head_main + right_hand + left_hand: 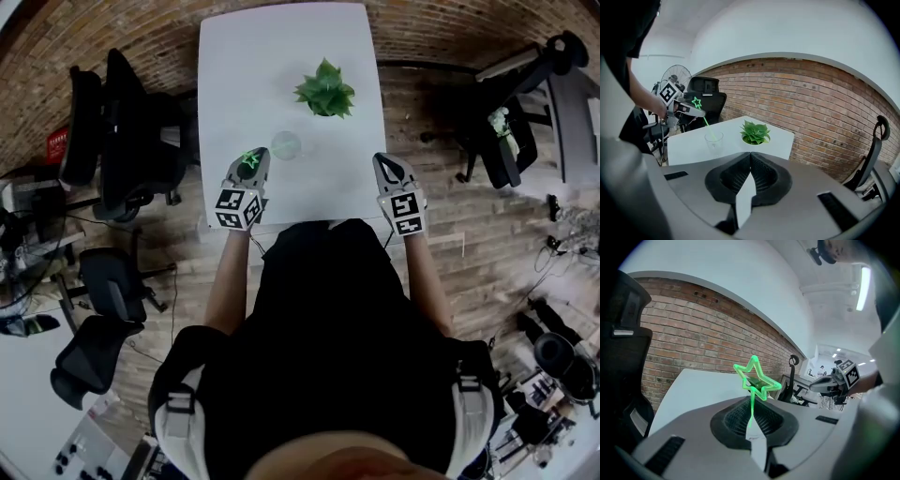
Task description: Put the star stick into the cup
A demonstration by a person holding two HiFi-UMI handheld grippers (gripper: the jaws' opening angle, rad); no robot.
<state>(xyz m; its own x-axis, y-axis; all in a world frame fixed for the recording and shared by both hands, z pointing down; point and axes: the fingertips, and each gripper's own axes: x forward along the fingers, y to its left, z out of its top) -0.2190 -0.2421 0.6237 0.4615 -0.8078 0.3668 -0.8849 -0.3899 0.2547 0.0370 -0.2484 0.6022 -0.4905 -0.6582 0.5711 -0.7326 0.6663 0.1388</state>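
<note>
Now | star stick (757, 378) gripped by left claw (751, 427) beside cup (286, 144), near surface's (244, 75) front edge | right claw (749, 174) closed, empty, at right edge | plant (325, 91) behind cup.

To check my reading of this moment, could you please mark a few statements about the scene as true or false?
1. The left gripper is shut on the green star stick. True.
2. The right gripper holds the clear cup. False: its jaws are shut with nothing between them, and the cup stands upright on the white table.
3. The star end of the stick points up, away from the left gripper's jaws. True.
4. The potted plant stands on the floor. False: it stands on the table, beside the cup.
</note>
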